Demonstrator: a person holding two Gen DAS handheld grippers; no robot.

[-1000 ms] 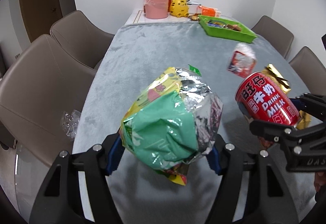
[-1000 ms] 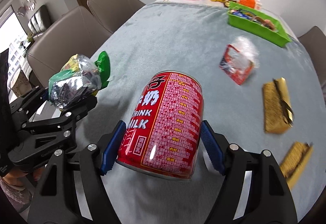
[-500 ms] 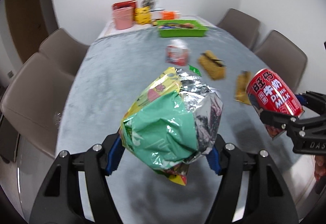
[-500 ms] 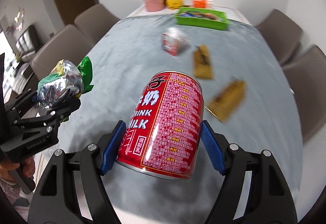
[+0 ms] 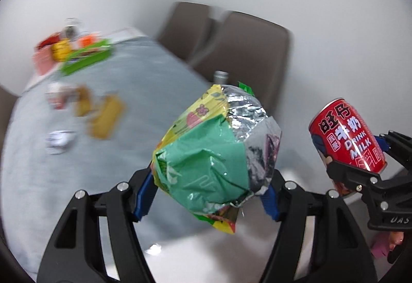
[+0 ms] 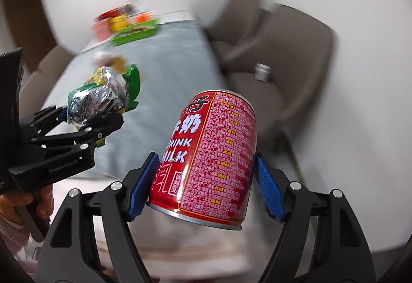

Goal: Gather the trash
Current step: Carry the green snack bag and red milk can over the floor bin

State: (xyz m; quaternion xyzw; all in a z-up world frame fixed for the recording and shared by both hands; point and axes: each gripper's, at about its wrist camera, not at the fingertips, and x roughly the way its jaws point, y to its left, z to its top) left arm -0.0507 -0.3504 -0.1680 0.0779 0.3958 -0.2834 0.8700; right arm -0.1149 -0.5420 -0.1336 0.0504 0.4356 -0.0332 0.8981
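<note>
My left gripper (image 5: 206, 195) is shut on a crumpled green, yellow and silver snack bag (image 5: 213, 151), held in the air past the table's near right corner. It also shows in the right wrist view (image 6: 103, 100). My right gripper (image 6: 206, 185) is shut on a red milk drink can (image 6: 211, 156), tilted, held to the right of the bag. The can also shows in the left wrist view (image 5: 347, 136). Several wrappers (image 5: 103, 115) lie blurred on the grey table (image 5: 144, 82).
A green tray (image 5: 87, 59) and small items stand at the table's far end. Two brown chairs (image 5: 247, 51) stand along the right side; a small silver cap-like object (image 6: 262, 71) rests on one seat. White walls are behind.
Both grippers have swung to the right with their loads. The table has slid to the left of view and the right-side chairs and wall now fill the middle.
</note>
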